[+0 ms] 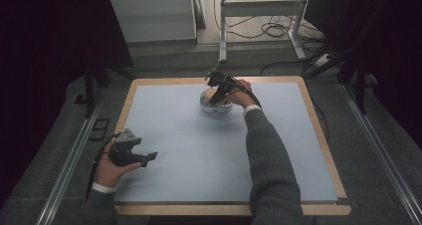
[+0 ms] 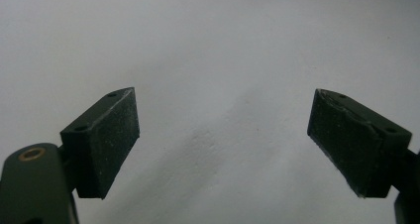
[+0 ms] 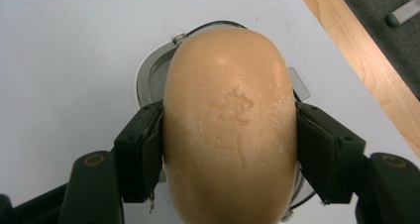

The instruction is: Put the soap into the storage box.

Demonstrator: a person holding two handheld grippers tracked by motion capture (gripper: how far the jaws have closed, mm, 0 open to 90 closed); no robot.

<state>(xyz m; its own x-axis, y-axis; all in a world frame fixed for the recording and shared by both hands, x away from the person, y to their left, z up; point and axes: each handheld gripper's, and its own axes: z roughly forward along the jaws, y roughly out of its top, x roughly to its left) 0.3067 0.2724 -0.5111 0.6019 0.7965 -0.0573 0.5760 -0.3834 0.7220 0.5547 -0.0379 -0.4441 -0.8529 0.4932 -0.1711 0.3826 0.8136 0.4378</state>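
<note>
Right gripper (image 3: 230,149) clamped across soap bar (image 3: 230,125) | directly over dish (image 3: 148,78), frame centre | left gripper (image 2: 223,140) apart, idle

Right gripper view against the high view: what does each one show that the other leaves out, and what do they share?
The right gripper view gives detail: both pads press the sides of a tan bar of soap with a stamped mark, above a white-rimmed dish.

The high view adds the left gripper, jaws apart over bare blue mat, plus the person's sleeve, the floor and the table frame.

Both show the right gripper, the soap, the dish, the mat and the table's wooden edge.
</note>
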